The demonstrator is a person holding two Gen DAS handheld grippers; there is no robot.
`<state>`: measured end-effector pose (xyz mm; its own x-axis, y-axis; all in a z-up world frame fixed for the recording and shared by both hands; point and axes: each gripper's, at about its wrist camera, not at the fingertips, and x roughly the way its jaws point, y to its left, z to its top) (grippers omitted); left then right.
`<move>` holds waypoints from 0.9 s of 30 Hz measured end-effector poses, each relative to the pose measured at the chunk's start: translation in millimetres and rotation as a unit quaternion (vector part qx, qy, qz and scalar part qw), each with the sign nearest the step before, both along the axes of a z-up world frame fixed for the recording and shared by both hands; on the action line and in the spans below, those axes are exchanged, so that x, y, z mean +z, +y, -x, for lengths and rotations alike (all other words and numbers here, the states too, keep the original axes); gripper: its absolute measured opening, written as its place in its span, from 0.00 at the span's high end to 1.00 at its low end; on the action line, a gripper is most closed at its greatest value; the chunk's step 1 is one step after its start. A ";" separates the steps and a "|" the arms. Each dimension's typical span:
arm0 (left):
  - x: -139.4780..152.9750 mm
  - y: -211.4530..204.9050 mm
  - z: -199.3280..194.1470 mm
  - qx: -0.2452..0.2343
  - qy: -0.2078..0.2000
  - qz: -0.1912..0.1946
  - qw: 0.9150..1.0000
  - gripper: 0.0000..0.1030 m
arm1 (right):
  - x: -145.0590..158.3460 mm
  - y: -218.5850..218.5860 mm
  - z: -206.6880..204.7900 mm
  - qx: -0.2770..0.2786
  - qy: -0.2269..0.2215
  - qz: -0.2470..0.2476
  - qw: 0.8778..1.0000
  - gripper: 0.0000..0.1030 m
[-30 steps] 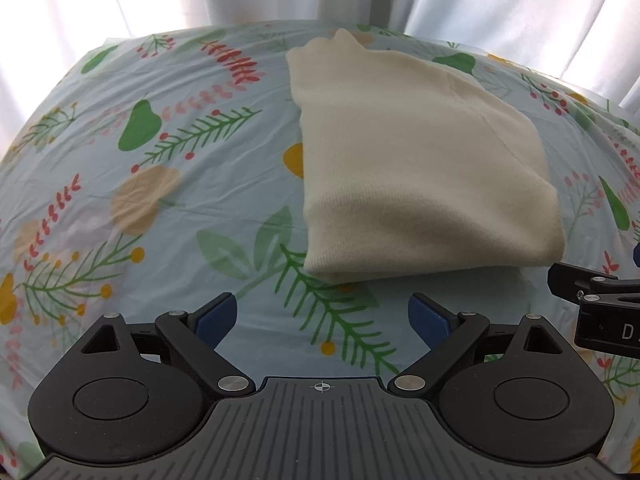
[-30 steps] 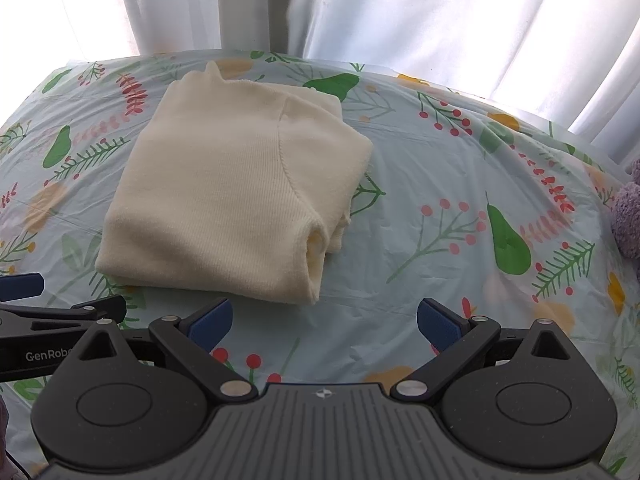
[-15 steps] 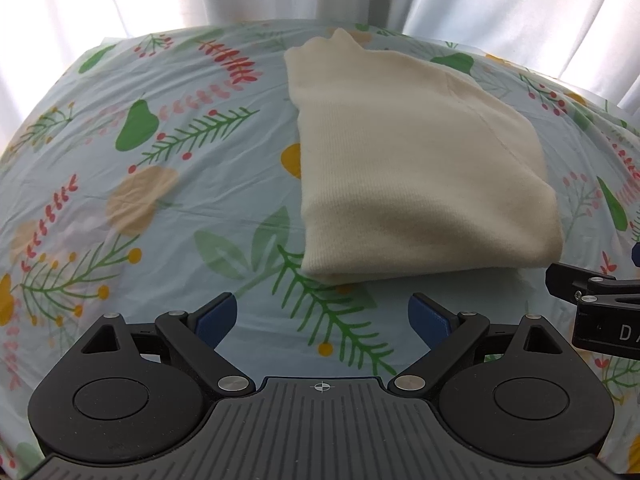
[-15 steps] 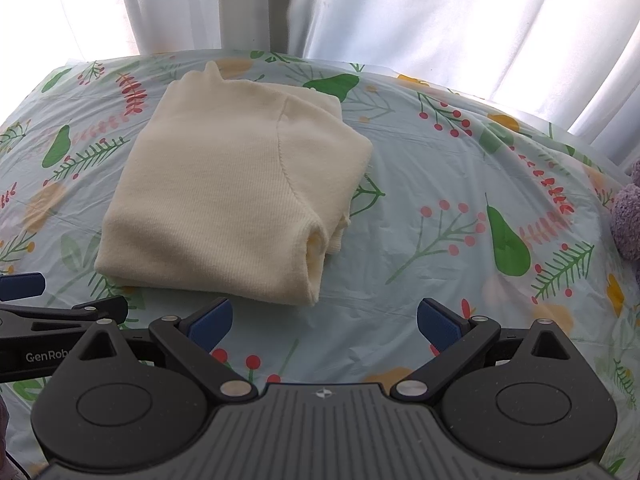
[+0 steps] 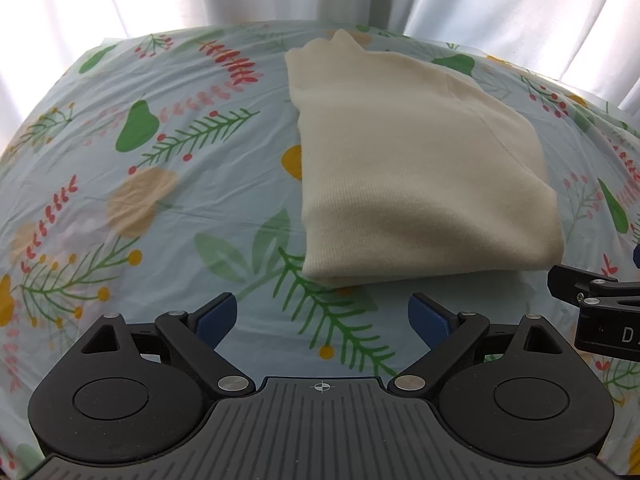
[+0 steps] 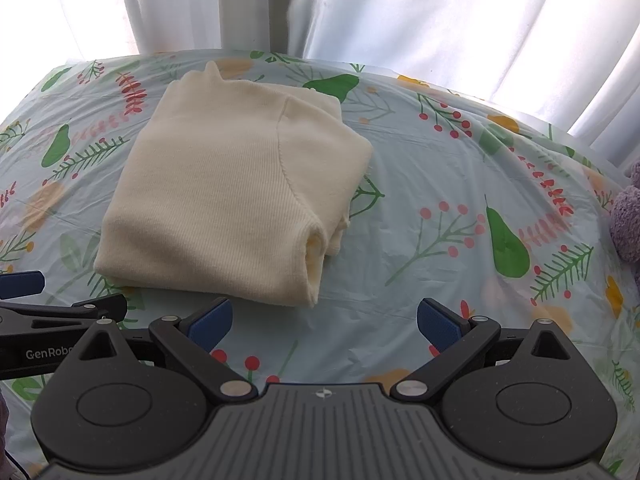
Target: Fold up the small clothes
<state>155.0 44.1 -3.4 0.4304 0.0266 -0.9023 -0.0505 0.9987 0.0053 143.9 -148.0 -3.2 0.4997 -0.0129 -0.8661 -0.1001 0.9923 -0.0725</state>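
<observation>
Just beyond both sets of fingers, a folded cream sweater (image 5: pixel 420 176) (image 6: pixel 236 196) lies flat on the bench's fruit-and-leaf print cover (image 5: pixel 160 200) (image 6: pixel 460 184). The left gripper (image 5: pixel 322 318) and right gripper (image 6: pixel 324 320) hover side by side, fingers spread wide and empty, short of its near edge.

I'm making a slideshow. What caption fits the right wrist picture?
Folded cream sweater on the leaf-print tablecloth, open right gripper empty just before it.
</observation>
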 end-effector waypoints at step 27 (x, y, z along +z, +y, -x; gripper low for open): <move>0.4 -1.2 4.0 -0.010 -0.007 0.004 1.000 0.06 | -1.1 -0.7 1.8 -0.006 0.001 0.001 1.000 0.04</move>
